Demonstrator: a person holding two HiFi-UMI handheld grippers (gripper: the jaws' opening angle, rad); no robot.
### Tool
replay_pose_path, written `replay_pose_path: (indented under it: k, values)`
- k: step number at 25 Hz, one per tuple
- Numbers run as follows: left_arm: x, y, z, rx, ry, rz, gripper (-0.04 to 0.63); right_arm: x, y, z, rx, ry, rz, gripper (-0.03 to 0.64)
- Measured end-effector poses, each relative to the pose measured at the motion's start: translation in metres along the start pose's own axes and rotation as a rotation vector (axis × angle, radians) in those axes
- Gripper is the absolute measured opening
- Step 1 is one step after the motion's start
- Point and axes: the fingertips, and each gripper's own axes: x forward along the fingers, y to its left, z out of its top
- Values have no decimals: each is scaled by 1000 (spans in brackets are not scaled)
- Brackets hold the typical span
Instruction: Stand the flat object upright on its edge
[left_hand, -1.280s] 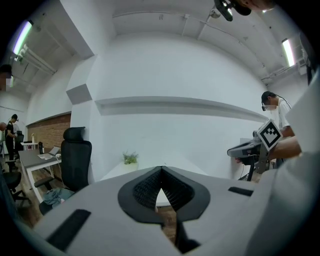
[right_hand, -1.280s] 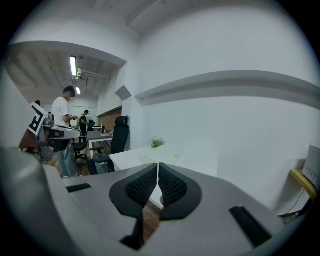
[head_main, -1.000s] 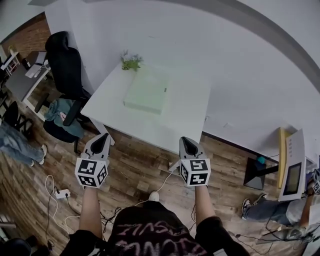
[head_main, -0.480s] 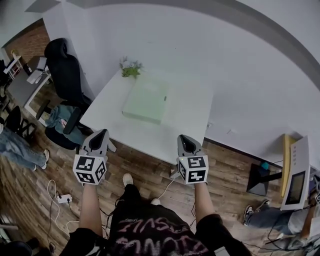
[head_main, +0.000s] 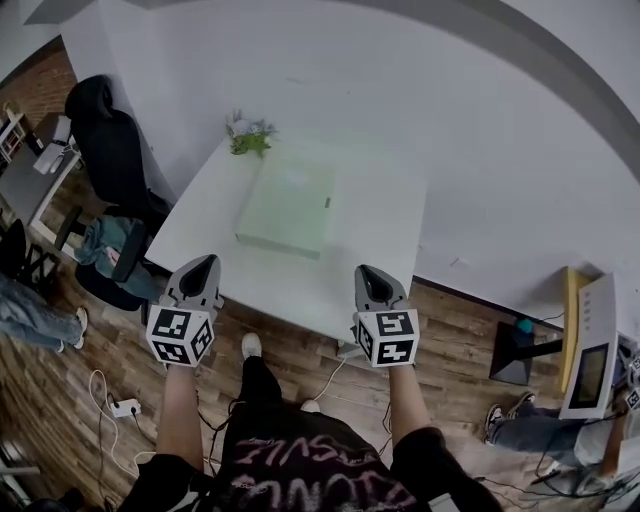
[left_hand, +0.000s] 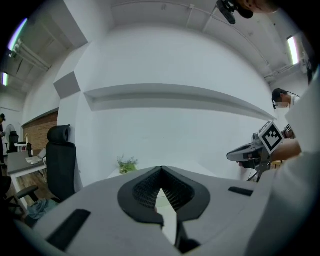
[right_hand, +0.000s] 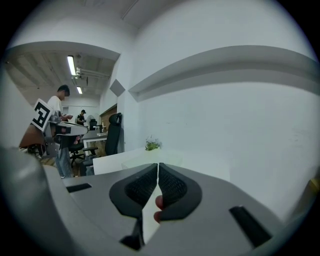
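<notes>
Standing at the near edge of the white table (head_main: 370, 240), I hold my left gripper (head_main: 203, 266) and right gripper (head_main: 366, 270) low in the frame, each with its jaws pressed together on nothing. Both hang short of the tabletop's near edge.

The pale green flat box (head_main: 288, 208) lies on its broad face at the centre of the frame. It sits well apart from both tools, with a small plant (head_main: 245, 140) just past its far left corner.

The box looks stiff and fairly light, with a smooth skin that may slide on the table when pushed. I judge the near long edge the place to take hold: one tool pinches and lifts that edge while the other steadies the far side, so that the box tips up and does not skate away.
</notes>
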Motion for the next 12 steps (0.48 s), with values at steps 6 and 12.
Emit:
replay_pose_path:
  k: [6,12]
  values:
    - [46,34,-14,-22,37,-39,15,47,4,-5,9,49,-20,26]
    - [98,67,-21,-26,69,-100,14,98,6,-3,24,90,-46,26]
